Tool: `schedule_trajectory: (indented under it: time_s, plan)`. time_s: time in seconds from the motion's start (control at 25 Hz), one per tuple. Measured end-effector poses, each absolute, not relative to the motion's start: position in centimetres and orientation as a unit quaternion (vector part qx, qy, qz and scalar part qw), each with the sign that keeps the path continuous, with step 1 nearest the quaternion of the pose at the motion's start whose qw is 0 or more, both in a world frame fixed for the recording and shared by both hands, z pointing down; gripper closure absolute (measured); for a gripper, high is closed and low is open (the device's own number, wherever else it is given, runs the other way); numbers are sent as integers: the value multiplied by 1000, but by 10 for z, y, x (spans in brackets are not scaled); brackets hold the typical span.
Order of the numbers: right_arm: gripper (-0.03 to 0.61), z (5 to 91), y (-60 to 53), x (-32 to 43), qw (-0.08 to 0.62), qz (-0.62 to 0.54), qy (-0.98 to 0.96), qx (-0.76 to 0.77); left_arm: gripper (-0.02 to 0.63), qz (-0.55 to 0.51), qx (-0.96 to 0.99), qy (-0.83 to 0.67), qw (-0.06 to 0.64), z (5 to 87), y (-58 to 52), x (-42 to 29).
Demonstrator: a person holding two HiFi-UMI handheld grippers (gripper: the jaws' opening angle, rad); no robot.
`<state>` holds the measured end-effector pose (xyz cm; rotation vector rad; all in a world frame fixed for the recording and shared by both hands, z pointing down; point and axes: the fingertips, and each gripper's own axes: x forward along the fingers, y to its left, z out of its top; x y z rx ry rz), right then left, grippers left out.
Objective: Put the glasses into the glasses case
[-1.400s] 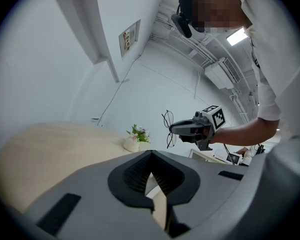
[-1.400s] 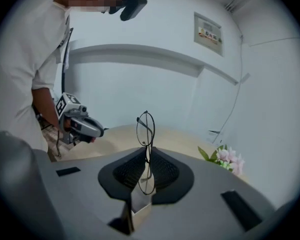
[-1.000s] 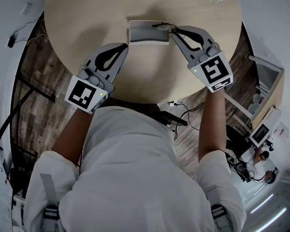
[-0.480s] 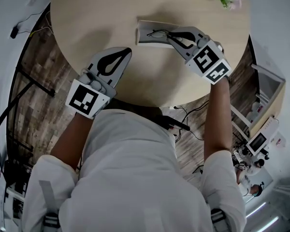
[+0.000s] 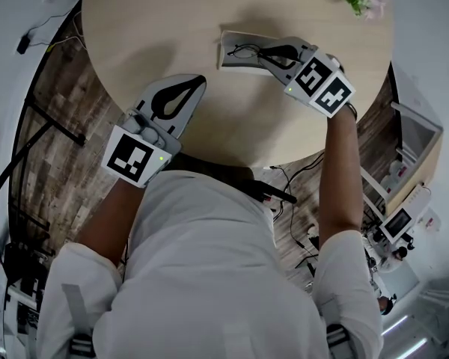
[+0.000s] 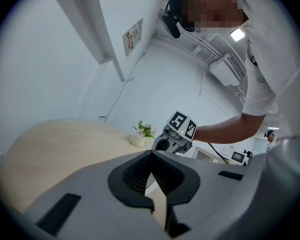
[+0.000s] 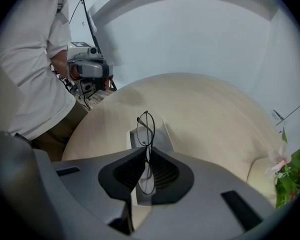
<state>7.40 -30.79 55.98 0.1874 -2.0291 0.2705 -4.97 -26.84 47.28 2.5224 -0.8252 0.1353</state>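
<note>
Our right gripper (image 5: 263, 51) has its jaws clenched on the glasses (image 7: 146, 128), whose long axis lies along the open case (image 5: 236, 60) directly beneath on the worktop (image 5: 172, 21). Our left gripper (image 5: 198, 81), jaws closed on nothing, is well apart.

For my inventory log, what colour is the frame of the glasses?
The glasses have a thin black wire frame, which shows best in the right gripper view.
</note>
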Motion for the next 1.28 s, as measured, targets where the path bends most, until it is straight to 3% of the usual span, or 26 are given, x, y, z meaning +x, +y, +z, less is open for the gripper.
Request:
schedule_trajectory:
  time_s: [0.72, 1.28]
  plan:
    - [535, 602, -300, 81, 585, 125, -800, 39, 600, 54, 919, -306, 241, 477, -266, -54]
    - [534, 609, -289, 73, 578, 132, -805, 4, 600, 59, 918, -305, 247, 479, -261, -56]
